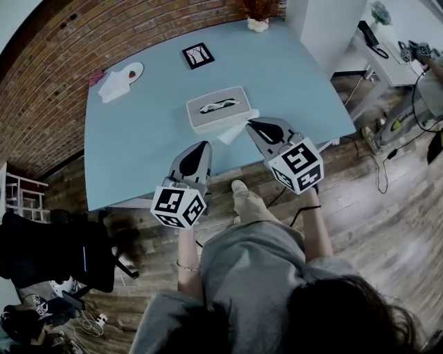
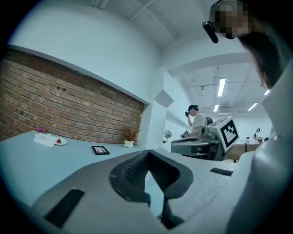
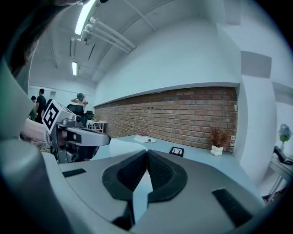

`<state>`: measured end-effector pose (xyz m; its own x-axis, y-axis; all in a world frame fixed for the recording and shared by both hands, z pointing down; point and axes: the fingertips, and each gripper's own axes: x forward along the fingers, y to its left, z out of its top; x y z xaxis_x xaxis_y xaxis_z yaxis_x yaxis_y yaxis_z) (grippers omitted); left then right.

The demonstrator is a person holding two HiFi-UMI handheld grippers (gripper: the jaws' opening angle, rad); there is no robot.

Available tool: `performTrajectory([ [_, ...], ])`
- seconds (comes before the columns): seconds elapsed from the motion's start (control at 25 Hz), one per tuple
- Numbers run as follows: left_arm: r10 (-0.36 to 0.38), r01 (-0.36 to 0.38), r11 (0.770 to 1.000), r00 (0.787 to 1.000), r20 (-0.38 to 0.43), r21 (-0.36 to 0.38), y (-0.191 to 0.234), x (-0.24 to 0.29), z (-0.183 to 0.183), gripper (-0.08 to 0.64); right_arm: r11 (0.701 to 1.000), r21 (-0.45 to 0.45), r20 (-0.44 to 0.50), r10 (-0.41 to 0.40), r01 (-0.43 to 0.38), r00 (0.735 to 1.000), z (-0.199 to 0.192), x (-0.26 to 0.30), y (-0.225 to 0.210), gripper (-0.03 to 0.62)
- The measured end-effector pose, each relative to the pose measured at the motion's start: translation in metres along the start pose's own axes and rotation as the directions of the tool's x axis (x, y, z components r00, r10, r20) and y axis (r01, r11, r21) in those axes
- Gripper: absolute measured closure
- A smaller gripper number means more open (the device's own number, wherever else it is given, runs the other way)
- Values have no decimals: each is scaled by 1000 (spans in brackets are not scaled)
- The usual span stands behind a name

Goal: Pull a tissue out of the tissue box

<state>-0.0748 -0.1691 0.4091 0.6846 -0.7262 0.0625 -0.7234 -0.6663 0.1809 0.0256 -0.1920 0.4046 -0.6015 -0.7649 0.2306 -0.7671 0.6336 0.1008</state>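
The left gripper (image 1: 203,146) has its jaws pressed together with nothing between them, hovering over the near edge of the blue table (image 1: 138,145). The right gripper (image 1: 251,126) is likewise pressed together, and its own view shows nothing pinched. The tissue box (image 1: 216,109) sits mid-table, just beyond both tips, with a tissue peeking from its top slot. A loose white tissue (image 1: 235,131) lies flat on the table, touching the box's near right corner, just beside the right gripper's tip. Farther back are a small plate (image 1: 130,71), a crumpled napkin (image 1: 111,88), a black-framed card (image 1: 198,55) and a potted plant (image 1: 257,21).
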Motion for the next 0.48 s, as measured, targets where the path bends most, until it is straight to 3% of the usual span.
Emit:
performTrajectory([
  [0.48, -33, 32, 999, 999, 27, 25, -16, -9, -1, 557, 999, 34, 38, 13, -14, 999, -6, -16, 9, 589],
])
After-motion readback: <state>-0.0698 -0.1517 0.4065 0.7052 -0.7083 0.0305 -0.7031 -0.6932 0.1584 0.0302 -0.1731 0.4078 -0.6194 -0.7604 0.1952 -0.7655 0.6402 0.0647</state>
